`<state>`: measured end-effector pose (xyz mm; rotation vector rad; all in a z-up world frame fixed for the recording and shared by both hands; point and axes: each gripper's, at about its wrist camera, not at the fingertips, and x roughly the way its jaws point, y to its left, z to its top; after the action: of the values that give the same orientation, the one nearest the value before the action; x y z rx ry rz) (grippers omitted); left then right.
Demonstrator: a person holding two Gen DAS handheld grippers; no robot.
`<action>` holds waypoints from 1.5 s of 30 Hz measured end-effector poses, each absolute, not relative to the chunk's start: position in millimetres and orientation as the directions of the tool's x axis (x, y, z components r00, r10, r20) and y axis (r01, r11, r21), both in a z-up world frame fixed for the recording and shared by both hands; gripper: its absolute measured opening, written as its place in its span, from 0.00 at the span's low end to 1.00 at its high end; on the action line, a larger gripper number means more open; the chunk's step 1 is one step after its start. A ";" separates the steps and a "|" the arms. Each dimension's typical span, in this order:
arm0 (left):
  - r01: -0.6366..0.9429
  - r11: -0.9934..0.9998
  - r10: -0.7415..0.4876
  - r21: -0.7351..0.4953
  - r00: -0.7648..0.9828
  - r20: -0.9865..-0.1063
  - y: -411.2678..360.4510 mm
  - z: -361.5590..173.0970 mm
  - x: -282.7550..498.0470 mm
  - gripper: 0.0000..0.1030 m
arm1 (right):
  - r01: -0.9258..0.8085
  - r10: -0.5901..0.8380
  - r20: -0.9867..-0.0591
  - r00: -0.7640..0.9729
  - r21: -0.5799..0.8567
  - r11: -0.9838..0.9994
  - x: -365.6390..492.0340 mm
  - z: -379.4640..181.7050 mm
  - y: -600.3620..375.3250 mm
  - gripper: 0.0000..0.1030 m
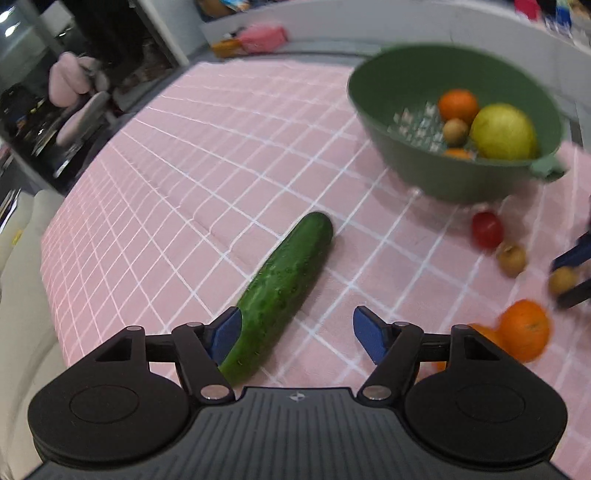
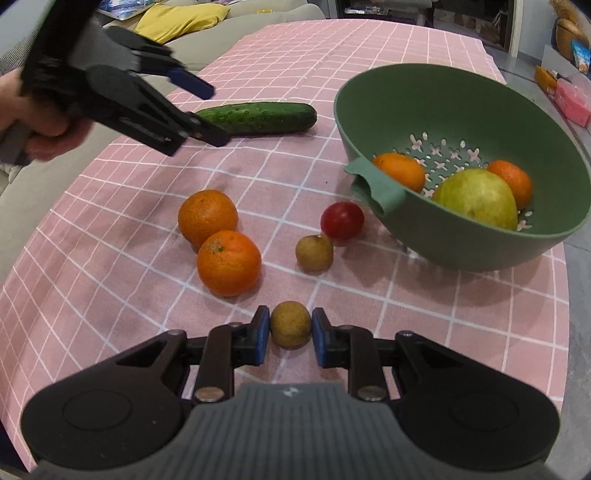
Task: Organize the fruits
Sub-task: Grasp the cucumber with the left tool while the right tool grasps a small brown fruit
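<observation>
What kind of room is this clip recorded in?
Probably a lived-in home room: a table under a pink checked tablecloth, a pale sofa with a yellow cushion behind it, and a green plastic colander bowl with fruit.

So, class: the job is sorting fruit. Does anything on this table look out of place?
Yes. The cucumber lying on the pink cloth is a vegetable among oranges and other fruit, and the left gripper is open around it.

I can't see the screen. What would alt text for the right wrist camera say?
The right tongs close on a small brown fruit on a pink checked cloth. Ahead lie two oranges, a second brown fruit, a red fruit and a cucumber; a green bowl holds more fruit.
</observation>
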<state>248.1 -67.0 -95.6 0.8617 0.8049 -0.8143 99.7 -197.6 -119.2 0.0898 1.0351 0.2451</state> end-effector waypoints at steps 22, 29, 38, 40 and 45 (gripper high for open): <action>0.874 0.452 -0.271 0.180 0.327 -0.905 -60.2 -114.5 313.1 0.60 | -0.160 0.293 -0.842 0.453 0.246 0.956 110.9 -122.8 -207.4 0.20; 0.825 0.534 -0.255 0.185 0.366 -0.895 -54.4 -111.0 303.1 0.45 | -0.160 0.281 -0.848 0.449 0.233 0.959 110.7 -121.6 -208.0 0.20; 0.761 0.643 -0.305 0.088 0.360 -0.882 -41.3 -91.1 284.2 0.42 | -0.153 0.278 -0.834 0.476 0.232 0.960 105.3 -110.7 -213.1 0.20; 0.746 0.663 -0.316 0.065 0.357 -0.879 -37.7 -85.2 279.9 0.42 | -0.153 0.282 -0.829 0.483 0.237 0.959 104.0 -107.3 -214.4 0.20; 0.692 0.722 -0.349 -0.011 0.349 -0.870 -23.8 -69.8 270.9 0.41 | -0.152 0.298 -0.810 0.505 0.256 0.955 101.0 -94.9 -217.2 0.20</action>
<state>270.9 -23.8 -69.8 0.3930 1.0050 -0.6970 101.0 -217.2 -94.9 0.1589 1.0058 0.2731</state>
